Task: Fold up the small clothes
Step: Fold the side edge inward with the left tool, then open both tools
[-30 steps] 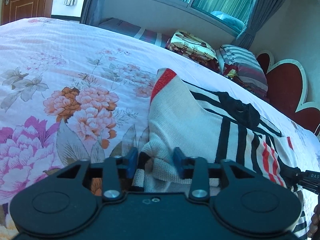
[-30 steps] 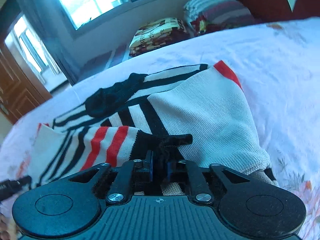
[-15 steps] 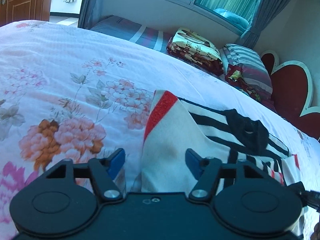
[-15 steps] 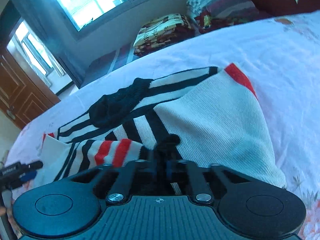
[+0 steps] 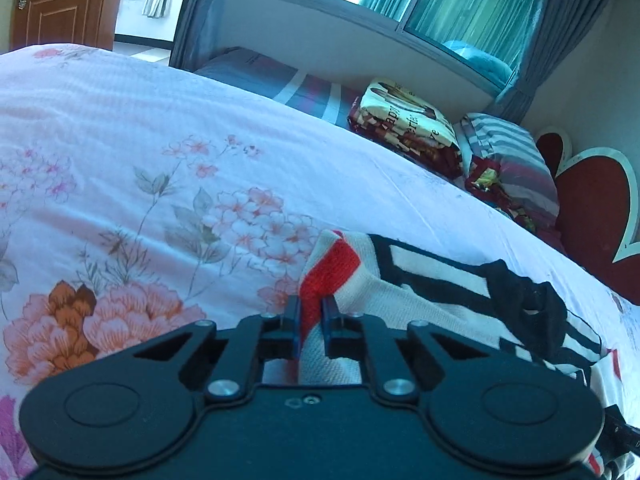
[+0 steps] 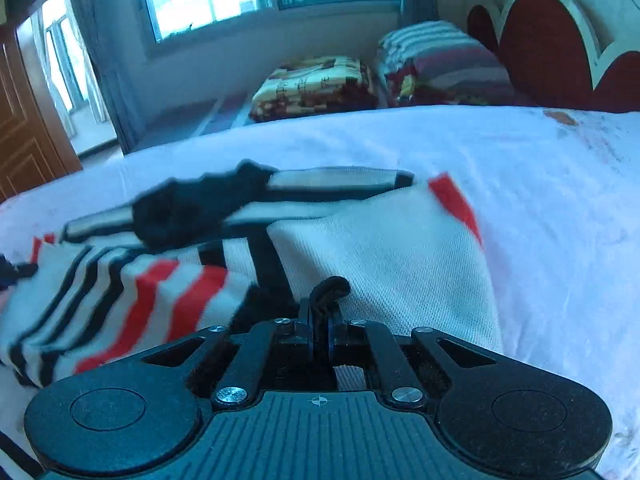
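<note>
Left gripper (image 5: 311, 322) pinching the striped sweater (image 5: 404, 304) at its red-edged corner, right gripper (image 6: 320, 330) clamping its black trim, sweater lying on the floral bed (image 5: 160, 168)

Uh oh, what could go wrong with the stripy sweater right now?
Both grips are small: the left gripper pinches only the red-banded edge of the sweater, and the right gripper only a black edge bit, so either might slip. The loose striped sleeve hangs bunched and could fold in crooked.
</note>
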`<control>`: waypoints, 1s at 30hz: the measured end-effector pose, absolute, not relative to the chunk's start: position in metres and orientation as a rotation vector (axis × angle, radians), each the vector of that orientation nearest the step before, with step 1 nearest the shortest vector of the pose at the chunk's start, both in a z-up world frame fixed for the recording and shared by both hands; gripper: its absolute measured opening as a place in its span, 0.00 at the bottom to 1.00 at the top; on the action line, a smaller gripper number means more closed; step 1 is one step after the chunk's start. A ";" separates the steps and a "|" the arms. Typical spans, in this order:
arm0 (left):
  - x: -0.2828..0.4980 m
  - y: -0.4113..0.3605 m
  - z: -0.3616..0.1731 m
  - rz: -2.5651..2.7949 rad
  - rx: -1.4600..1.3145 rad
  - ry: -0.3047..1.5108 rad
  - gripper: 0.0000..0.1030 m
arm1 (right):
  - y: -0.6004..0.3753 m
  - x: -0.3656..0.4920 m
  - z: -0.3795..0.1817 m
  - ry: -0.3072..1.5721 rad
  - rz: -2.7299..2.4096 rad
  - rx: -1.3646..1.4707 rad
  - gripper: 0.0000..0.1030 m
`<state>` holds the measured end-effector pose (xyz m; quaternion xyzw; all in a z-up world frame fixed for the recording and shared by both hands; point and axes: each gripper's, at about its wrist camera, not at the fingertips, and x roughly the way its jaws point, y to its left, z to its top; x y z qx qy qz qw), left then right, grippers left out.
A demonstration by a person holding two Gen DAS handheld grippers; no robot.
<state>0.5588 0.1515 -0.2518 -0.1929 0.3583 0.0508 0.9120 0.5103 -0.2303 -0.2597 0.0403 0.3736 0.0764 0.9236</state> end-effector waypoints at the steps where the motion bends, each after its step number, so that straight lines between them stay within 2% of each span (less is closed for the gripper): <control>1: 0.558 0.150 -0.250 0.107 -0.386 0.738 0.09 | -0.229 0.511 -0.258 0.766 0.160 0.081 0.05; 3: 0.559 0.148 -0.247 0.109 -0.369 0.747 0.13 | -0.232 0.512 -0.255 0.767 0.162 0.103 0.06; 5: 0.556 0.151 -0.238 0.130 -0.394 0.740 0.21 | -0.240 0.510 -0.247 0.758 0.161 0.148 0.06; 8: 0.545 0.152 -0.220 0.131 -0.402 0.703 0.24 | -0.244 0.506 -0.234 0.726 0.156 0.171 0.08; 10: 0.537 0.143 -0.208 0.102 -0.363 0.676 0.29 | -0.240 0.504 -0.225 0.694 0.153 0.159 0.22; 11: 0.533 0.136 -0.202 0.080 -0.344 0.665 0.33 | -0.237 0.503 -0.220 0.675 0.158 0.150 0.46; 12: 0.532 0.128 -0.199 0.058 -0.327 0.658 0.36 | -0.234 0.503 -0.217 0.659 0.167 0.148 0.65; 13: 0.532 0.121 -0.198 0.039 -0.312 0.661 0.40 | -0.231 0.503 -0.214 0.647 0.176 0.145 0.67; 15: 0.540 0.108 -0.202 0.017 -0.294 0.679 0.42 | -0.225 0.505 -0.212 0.643 0.184 0.141 0.65; 16: 0.545 0.106 -0.208 0.016 -0.296 0.702 0.42 | -0.222 0.507 -0.212 0.652 0.204 0.145 0.61; 17: 0.551 0.106 -0.214 0.020 -0.306 0.725 0.42 | -0.218 0.509 -0.214 0.668 0.222 0.144 0.43; 18: 0.558 0.109 -0.222 0.030 -0.324 0.748 0.42 | -0.214 0.511 -0.218 0.691 0.232 0.132 0.32; 24: 0.581 0.124 -0.243 0.092 -0.323 0.772 0.40 | -0.206 0.522 -0.257 0.810 0.213 0.027 0.30; 30: 0.564 0.113 -0.228 0.089 -0.301 0.770 0.40 | -0.212 0.510 -0.244 0.788 0.245 0.069 0.30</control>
